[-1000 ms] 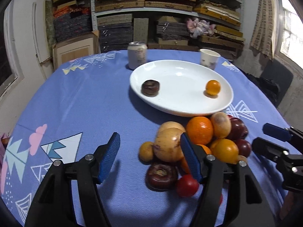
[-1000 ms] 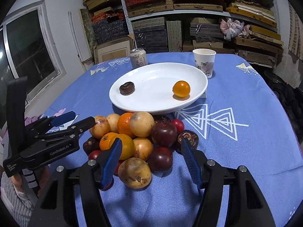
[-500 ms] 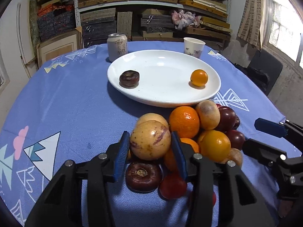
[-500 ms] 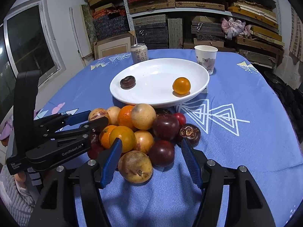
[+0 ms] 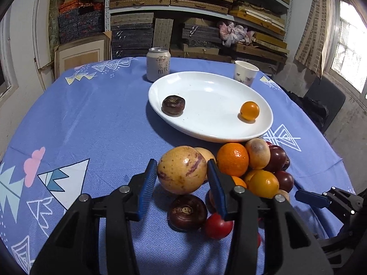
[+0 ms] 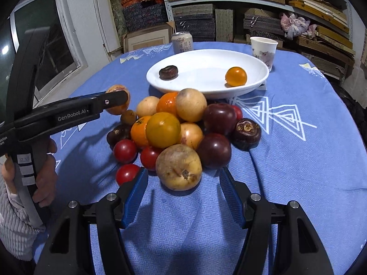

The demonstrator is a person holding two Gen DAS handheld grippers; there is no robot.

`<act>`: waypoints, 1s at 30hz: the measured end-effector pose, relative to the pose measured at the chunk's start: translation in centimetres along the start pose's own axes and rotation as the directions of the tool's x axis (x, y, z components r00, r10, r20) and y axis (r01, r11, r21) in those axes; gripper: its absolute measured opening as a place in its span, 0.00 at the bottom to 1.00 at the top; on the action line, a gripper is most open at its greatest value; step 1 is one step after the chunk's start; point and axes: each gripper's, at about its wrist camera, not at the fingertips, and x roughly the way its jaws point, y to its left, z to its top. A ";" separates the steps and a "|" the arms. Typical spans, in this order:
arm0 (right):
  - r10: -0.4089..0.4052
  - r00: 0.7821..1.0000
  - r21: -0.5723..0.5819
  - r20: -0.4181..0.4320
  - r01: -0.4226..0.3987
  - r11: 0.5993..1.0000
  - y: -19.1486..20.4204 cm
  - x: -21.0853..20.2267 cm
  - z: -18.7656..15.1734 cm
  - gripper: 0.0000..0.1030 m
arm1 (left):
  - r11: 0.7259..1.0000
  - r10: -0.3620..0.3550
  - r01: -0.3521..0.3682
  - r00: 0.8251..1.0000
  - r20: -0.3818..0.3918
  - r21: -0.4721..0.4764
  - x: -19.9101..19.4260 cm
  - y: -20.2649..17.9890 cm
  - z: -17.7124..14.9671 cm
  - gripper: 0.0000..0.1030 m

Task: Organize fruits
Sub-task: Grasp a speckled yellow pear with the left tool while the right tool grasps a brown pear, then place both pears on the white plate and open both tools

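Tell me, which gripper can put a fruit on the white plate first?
Probably the left gripper: it already clamps the striped yellow fruit, lifted near the plate. The right gripper is open, holding nothing.

Table: blue patterned cloth (image 5: 91,119).
Plate (image 5: 263,133): mid-table.
Can (image 5: 158,67), cup (image 5: 245,72): behind plate.
Fruit pile (image 6: 174,128): before plate.

Left hand-held gripper (image 6: 115,98): black frame w/ white "GenRobot.AI" lettering, blue ribbed pads (image 5: 146,184), silver screws; grey ribbed-knit sleeve (image 6: 16,226).
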 end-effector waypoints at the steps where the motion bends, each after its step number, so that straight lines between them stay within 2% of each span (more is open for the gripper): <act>1: 0.006 1.000 0.003 -0.004 -0.006 1.000 0.0 0.1 0.0 0.64 | 1.000 0.001 -0.001 1.000 0.000 0.005 0.0 -0.2 -0.1 0.43; 5: 0.035 0.999 0.021 -0.029 -0.035 0.999 0.0 0.8 0.0 0.60 | 1.000 0.003 -0.002 1.000 -0.002 0.022 0.0 -0.6 -0.2 0.43; 10: 0.046 0.998 0.038 -0.052 -0.044 0.998 -0.1 1.7 0.0 0.45 | 1.000 0.003 -0.002 1.000 -0.007 0.030 0.1 -0.8 -0.3 0.43; 18: 0.023 1.000 0.009 -0.016 -0.023 1.000 0.3 0.9 0.0 0.44 | 0.999 0.012 -0.012 1.000 -0.021 0.031 0.5 -0.7 -0.4 0.43; 25: 0.046 0.998 0.052 0.051 -0.048 0.997 -0.8 -1.1 0.3 0.44 | 1.000 0.015 -0.015 1.000 -0.011 0.007 0.3 0.0 -0.2 0.43; 28: 0.061 0.993 0.075 0.099 -0.069 0.995 -1.6 -2.7 1.4 0.44 | 1.000 0.025 -0.025 1.000 0.002 0.000 0.0 0.1 0.5 0.43; 30: 0.045 0.992 0.078 0.119 -0.054 0.995 -2.1 -3.3 3.5 0.44 | 0.999 0.035 -0.035 0.999 0.007 -0.008 0.0 0.1 1.9 0.43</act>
